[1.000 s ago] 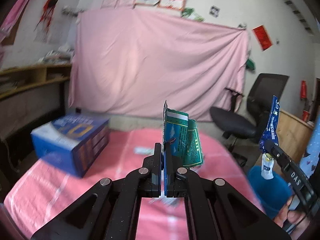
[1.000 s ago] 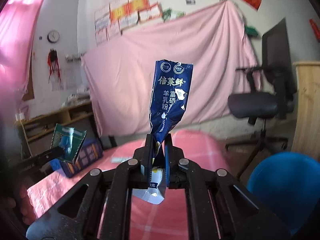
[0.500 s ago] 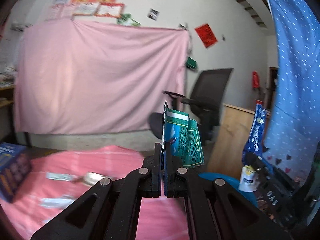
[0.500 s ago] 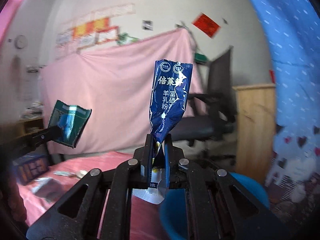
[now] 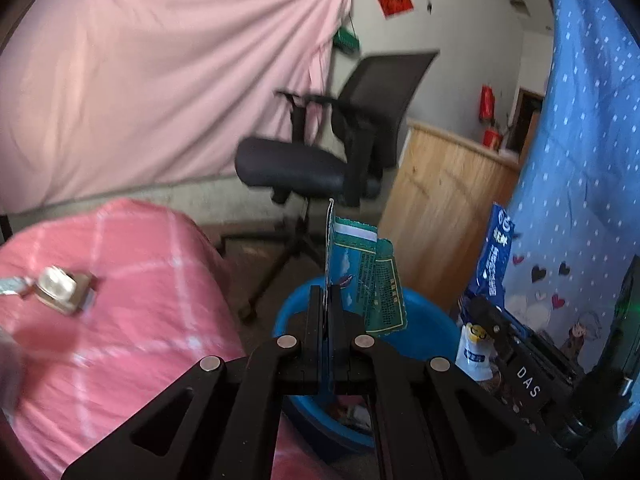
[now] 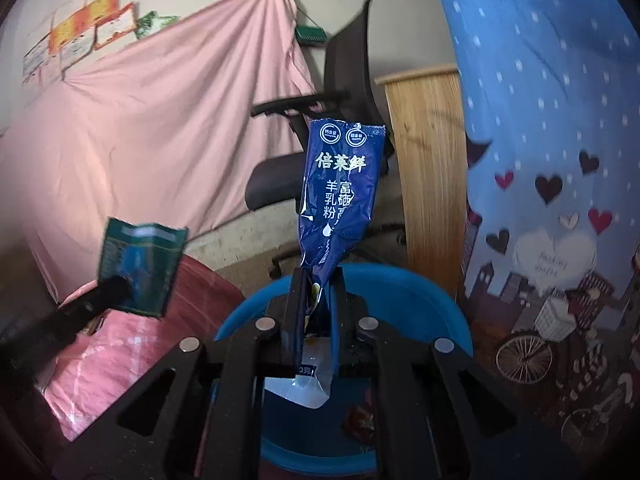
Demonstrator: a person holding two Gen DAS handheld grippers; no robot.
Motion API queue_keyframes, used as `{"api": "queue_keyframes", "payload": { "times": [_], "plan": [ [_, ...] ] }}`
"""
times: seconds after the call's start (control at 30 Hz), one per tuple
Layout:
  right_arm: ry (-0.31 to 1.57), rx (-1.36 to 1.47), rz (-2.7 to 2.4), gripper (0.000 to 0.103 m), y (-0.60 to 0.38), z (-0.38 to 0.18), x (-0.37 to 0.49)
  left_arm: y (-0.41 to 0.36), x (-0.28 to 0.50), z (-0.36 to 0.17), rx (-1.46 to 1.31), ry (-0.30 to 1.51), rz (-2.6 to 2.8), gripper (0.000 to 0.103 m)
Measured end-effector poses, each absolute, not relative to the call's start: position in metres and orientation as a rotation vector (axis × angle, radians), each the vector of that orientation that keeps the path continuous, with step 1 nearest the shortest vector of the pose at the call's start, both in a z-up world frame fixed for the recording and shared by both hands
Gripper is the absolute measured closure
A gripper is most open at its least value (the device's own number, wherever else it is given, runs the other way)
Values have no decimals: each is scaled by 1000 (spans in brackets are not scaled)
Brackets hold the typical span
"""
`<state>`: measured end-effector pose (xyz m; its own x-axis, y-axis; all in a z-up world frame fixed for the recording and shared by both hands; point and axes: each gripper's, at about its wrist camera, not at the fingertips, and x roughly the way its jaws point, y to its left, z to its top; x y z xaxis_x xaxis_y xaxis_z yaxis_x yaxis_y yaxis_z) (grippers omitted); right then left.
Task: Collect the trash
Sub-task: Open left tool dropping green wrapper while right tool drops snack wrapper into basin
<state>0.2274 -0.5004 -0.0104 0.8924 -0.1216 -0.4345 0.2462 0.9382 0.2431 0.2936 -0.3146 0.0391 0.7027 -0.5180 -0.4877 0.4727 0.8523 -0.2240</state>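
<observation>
Trash bin (image 6: 424, 292), blue and round, now sits right under both claws; a moment ago they were over the pink bed (image 5: 132, 280). Left claw (image 5: 329, 300) is clamped on a green wrapper (image 5: 360, 276), right claw (image 6: 316, 292) on a blue packet (image 6: 340, 192). Next they can likely drop both.

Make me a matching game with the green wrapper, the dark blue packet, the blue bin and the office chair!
1 green wrapper
2 dark blue packet
3 blue bin
4 office chair

A on the floor below both grippers
B clamped in the right gripper
C by the pink sheet
D clamped in the left gripper

Pairs: 1-D, 2-B, 3-A, 4-C
</observation>
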Motion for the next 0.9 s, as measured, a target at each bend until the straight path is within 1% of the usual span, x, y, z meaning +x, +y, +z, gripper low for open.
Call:
{"api": "queue_keyframes", "payload": {
  "times": [0.13, 0.37, 0.4, 0.47, 0.53, 0.57, 0.77, 0.9],
  "plan": [
    [483, 325, -197, 65, -505, -24, 232, -328, 307, 27, -91, 660, -562, 103],
    [515, 331, -196, 63, -504, -26, 235, -330, 315, 15, -78, 723, -573, 101],
    [517, 332, -196, 63, -504, -26, 235, -331, 315, 13, -74, 730, -570, 100],
    [523, 333, -195, 60, -503, -27, 236, -330, 316, 11, -70, 746, -560, 92],
    [524, 332, -193, 55, -505, -27, 239, -326, 318, 8, -94, 753, -557, 77],
    [524, 333, -192, 54, -505, -27, 239, -322, 317, 6, -109, 752, -555, 76],
    [500, 331, -193, 46, -507, -24, 239, -305, 314, 12, -145, 736, -521, 76],
    [446, 322, -194, 42, -505, -18, 234, -298, 313, 15, -161, 718, -493, 76]
  ]
}}
